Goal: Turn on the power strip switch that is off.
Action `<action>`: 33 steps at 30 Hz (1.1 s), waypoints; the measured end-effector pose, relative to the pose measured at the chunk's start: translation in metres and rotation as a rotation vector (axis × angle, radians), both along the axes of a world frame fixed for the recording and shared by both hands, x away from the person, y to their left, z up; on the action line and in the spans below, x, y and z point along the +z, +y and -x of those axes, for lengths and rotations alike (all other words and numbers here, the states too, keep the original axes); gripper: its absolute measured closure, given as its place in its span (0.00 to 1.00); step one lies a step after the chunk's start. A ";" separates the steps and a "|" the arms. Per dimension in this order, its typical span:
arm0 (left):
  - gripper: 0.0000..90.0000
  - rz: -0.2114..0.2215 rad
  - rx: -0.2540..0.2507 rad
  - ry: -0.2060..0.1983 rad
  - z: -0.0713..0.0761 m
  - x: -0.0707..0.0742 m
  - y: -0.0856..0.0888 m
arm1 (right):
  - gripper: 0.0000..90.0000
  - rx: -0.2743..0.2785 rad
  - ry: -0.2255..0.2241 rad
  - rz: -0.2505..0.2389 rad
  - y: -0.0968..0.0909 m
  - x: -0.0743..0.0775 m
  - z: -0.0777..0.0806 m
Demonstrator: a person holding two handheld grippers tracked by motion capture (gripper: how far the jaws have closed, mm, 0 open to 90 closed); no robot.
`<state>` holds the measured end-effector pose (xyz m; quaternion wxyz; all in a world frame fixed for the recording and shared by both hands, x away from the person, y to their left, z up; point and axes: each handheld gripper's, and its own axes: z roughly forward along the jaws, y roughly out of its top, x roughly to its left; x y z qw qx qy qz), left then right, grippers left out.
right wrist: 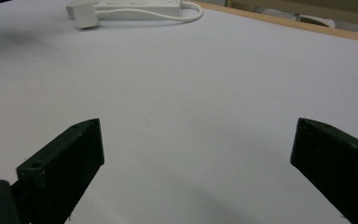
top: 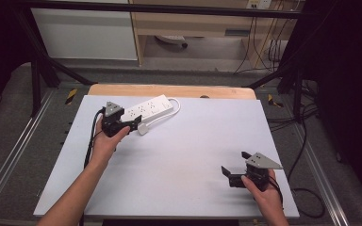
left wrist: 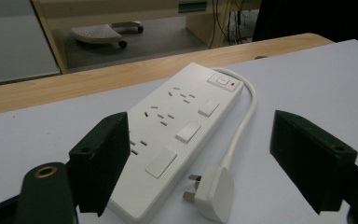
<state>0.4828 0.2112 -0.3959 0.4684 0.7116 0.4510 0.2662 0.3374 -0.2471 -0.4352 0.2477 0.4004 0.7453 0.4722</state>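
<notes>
A white power strip (top: 148,109) lies at the far left of the white tabletop (top: 184,160). Its cable loops round to a white plug (top: 143,129) resting beside it. My left gripper (top: 134,125) sits just in front of the strip and is open. In the left gripper view the plug (left wrist: 214,192) and the near end of the strip (left wrist: 177,126) lie between the wide-spread jaws, which touch neither. My right gripper (top: 234,162) stands open over bare table at the near right. Between its jaws is nothing. From the right gripper view the plug (right wrist: 85,19) lies far off.
A wooden edge (top: 169,90) runs along the back of the white top. Black frame bars (top: 42,66) stand at the back left and right. Cables (top: 306,141) trail over the floor to the right.
</notes>
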 end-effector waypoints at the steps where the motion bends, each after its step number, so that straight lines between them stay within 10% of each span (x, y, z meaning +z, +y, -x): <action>1: 0.23 -0.003 0.001 0.000 0.000 0.000 0.000 | 0.03 0.000 0.000 0.000 0.000 0.000 0.000; 33: 0.21 -0.017 0.048 0.025 -0.019 -0.014 0.000 | 0.03 0.003 0.000 -0.007 -0.001 0.001 0.001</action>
